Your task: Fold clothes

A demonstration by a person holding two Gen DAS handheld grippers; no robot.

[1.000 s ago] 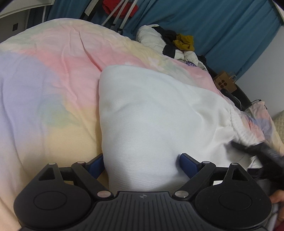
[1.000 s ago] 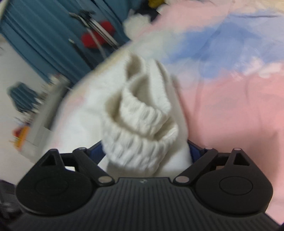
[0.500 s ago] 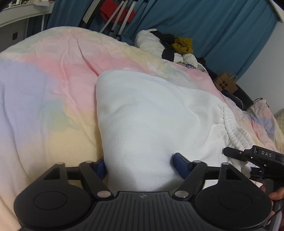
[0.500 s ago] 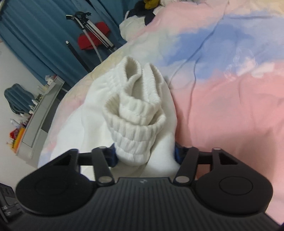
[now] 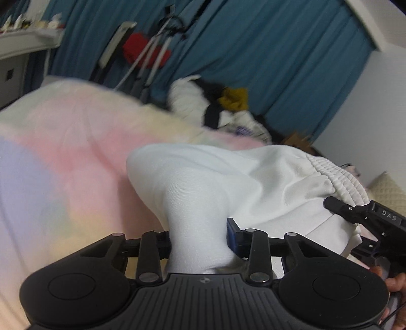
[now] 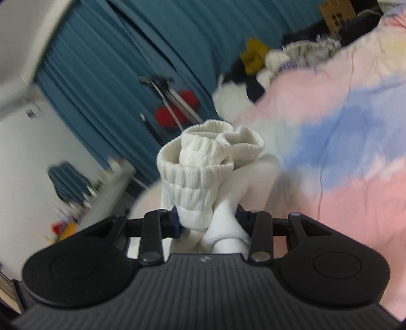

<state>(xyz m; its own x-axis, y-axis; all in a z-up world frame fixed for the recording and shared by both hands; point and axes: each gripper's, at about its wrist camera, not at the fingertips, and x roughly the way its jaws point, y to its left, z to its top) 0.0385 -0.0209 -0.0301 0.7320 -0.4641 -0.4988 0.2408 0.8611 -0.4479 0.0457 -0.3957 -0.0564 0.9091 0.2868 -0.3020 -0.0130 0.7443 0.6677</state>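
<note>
A white garment (image 5: 228, 177) with a ribbed elastic waistband (image 5: 337, 177) lies on a pastel bedspread (image 5: 63, 165). My left gripper (image 5: 199, 236) has its jaws closing on a bunched fold of the plain fabric, which is pinched between the blue pads and pulled up into a peak. In the right wrist view, my right gripper (image 6: 208, 220) has its jaws closing on the gathered waistband (image 6: 203, 165), which stands up above the fingers. That gripper's black body (image 5: 380, 218) shows at the right edge of the left wrist view, at the waistband.
A pile of white, black and mustard clothes (image 5: 223, 106) sits at the far end of the bed. Blue curtains (image 5: 279, 63) and a tripod with a red item (image 5: 144, 50) stand behind. A white shelf (image 5: 20, 43) is at far left, a cardboard box (image 6: 337, 12) by the curtain.
Both grippers went from wide around the garment to pinching it, then rose. The fabric is now drawn up off the bedspread, and both views tilt higher toward the curtains.
</note>
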